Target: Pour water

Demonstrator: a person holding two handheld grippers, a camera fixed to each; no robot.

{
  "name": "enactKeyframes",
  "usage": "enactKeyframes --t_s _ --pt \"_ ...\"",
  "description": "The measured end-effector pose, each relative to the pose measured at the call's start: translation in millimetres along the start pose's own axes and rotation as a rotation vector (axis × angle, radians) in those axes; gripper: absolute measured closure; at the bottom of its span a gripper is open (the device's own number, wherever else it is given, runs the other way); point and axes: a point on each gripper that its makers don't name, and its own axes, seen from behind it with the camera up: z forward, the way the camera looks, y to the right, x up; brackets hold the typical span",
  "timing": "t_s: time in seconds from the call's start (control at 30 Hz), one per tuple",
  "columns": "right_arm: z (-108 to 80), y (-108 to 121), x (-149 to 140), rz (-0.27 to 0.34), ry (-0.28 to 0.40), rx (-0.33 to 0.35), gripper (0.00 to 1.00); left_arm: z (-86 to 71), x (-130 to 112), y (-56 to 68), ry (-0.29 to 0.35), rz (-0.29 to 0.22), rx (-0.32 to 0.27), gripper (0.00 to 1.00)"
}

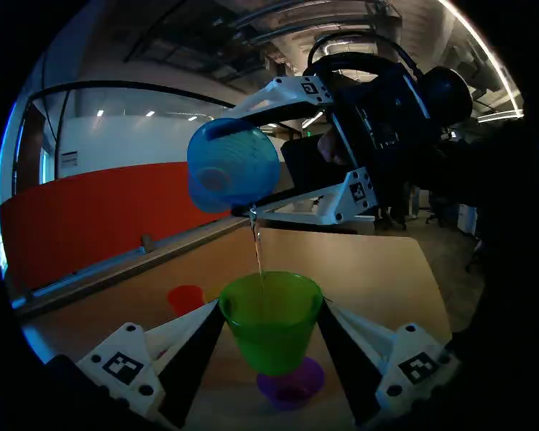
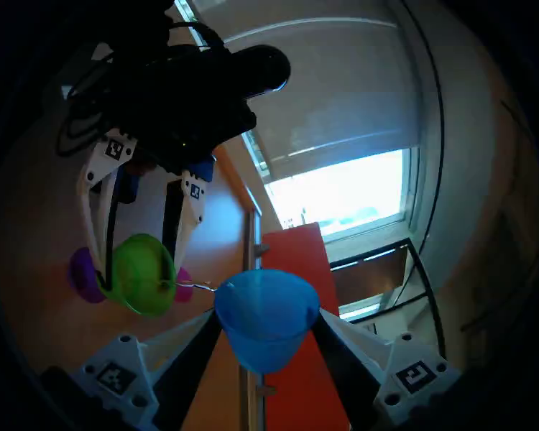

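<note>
Wooden desk (image 1: 370,273) runs out ahead of you, with an orange-red wall panel (image 1: 90,208) beyond its left edge and a bright window (image 2: 341,187) in the right gripper view.

Your left gripper (image 1: 271,316) is closed on the green cup (image 1: 269,337), one finger pressed to each side of its wall. You hold the cup upright and clear of the desk, mouth up.

Your right gripper (image 2: 267,320) clamps the blue cup (image 2: 266,330) the same way, a finger on each side. In the left gripper view that blue cup hangs above the green one, tipped over so far that its mouth faces sideways, its lower lip directly over the green cup's opening. The two cups are apart, not touching.

A thin stream of water (image 1: 257,251) falls from the blue cup's lip straight into the green cup. How full the green cup is, you cannot tell from these views.

Below the green cup, a purple cup (image 1: 292,384) stands on the desk. Farther off, a red cup (image 1: 185,296) stands near the desk's left edge.
</note>
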Motion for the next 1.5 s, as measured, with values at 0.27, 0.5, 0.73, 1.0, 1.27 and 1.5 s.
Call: enactKeyframes --t_s 0.27,0.5,0.73,1.0,1.27,1.5 --pt "2.3 0.5 2.0 -0.017 0.003 -0.001 0.11 -1.0 0.1 -1.7 0.002 -0.002 0.003 0.13" --pt "3.3 0.0 2.8 -0.032 0.005 0.0 0.11 -0.9 -1.5 -2.4 0.001 -0.003 0.005 0.13" --pt "3.1 1.9 1.9 -0.037 0.006 -0.008 0.11 -0.7 -2.1 -3.7 0.0 -0.003 0.008 0.13" --pt "2.7 3.5 0.8 -0.057 0.002 -0.014 0.11 0.2 -1.9 -4.1 0.001 -0.001 0.009 0.13" --pt "2.3 4.0 1.3 -0.074 0.002 -0.019 0.11 0.2 0.1 -5.0 0.004 0.001 0.01 0.13" --pt "2.1 4.7 0.7 -0.092 0.0 -0.024 0.11 0.3 0.8 -5.8 0.004 0.004 0.013 0.13"
